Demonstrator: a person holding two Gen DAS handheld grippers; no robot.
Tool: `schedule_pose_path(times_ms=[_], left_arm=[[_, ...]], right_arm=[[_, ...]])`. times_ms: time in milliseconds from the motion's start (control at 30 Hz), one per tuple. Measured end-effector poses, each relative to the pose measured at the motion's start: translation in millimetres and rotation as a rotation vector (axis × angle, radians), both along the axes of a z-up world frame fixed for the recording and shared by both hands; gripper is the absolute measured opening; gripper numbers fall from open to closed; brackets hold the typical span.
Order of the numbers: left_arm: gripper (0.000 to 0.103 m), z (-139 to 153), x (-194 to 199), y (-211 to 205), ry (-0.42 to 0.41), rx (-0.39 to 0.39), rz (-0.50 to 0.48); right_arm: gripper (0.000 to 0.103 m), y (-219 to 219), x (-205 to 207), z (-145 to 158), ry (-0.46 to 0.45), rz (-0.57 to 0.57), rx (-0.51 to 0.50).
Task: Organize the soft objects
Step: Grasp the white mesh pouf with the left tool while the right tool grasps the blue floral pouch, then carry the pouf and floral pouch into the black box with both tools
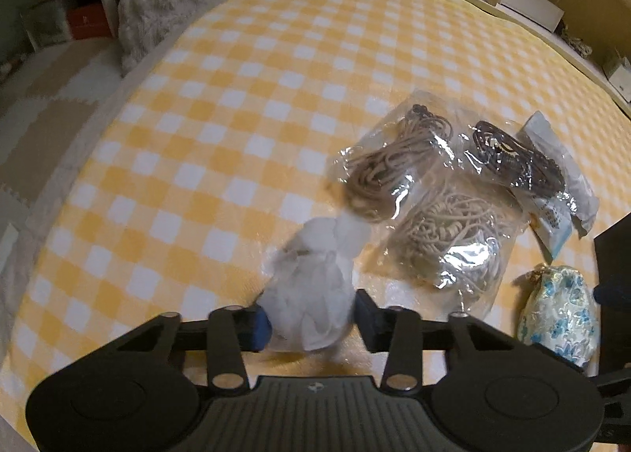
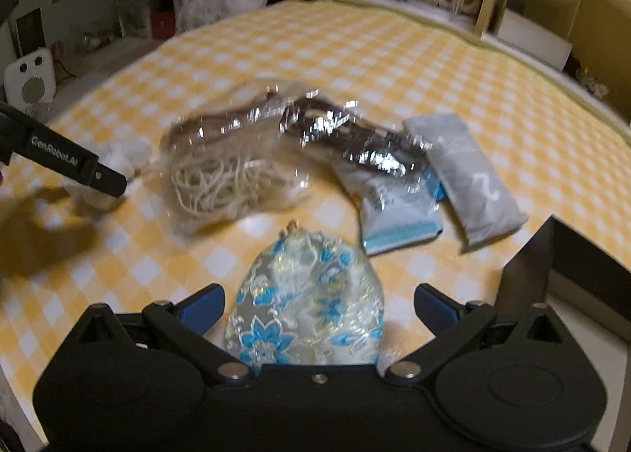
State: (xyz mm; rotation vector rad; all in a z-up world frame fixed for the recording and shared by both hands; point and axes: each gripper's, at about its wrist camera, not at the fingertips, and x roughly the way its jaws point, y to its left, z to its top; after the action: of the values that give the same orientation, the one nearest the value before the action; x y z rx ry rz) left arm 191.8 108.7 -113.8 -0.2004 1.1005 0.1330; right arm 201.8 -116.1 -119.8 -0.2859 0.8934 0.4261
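the bed (image 1: 244,105), under a yellow checked cover, carries the whole pile: clear bags of cord (image 1: 430,192) in the middle, a grey pouch (image 2: 469,180) and a blue-edged packet (image 2: 398,219) beyond. the step looks like the first pick-ups. the left gripper (image 1: 313,324) has its jaws pinching a white fluffy bundle (image 1: 315,282) at the near edge. the right gripper (image 2: 317,308) has its jaws spread either side of a blue-flowered pouch (image 2: 307,294), not touching. next, probably, close the right and lift both clear.

blanket (image 1: 244,105): soft matt cloth | cord bags (image 1: 441,192): glossy crinkled plastic | pouch (image 2: 307,302): shiny brocade cloth
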Motion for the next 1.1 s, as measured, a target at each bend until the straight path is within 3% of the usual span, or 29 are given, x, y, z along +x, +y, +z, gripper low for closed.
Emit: schedule_pose_path(times_ms=[167,433,567,767,1100], left_arm=[[0.033,1.5,-0.1,0.1,-0.014,-0.011,0.014],[0.032,4.7,-5.7,-3.3,-0.031,-0.04,0.024],[0.032,8.9,-9.9,-3.2,-0.054,-0.063,0.028],[0.032,21.8,-18.4,-1.1,-0.13,-0.096,0.042],[0.032,54.0,-35.5,-3.8,-0.289,-0.119,0.032]], right_arm=[[0.098,-3.6,7.5,-6.6,0.058,-0.002,0.025],[0.068,-3.5,6.3,-7.4,0.089,0.021,0.045],[0.06,-6.6,4.9,-3.5,0.09,0.013,0.069],[0.057,-12.4,-1.0,8.0,0.055,0.006,0.106],[0.056,-36.3,-17.8,53.9,-0.049,-0.063,0.255]])
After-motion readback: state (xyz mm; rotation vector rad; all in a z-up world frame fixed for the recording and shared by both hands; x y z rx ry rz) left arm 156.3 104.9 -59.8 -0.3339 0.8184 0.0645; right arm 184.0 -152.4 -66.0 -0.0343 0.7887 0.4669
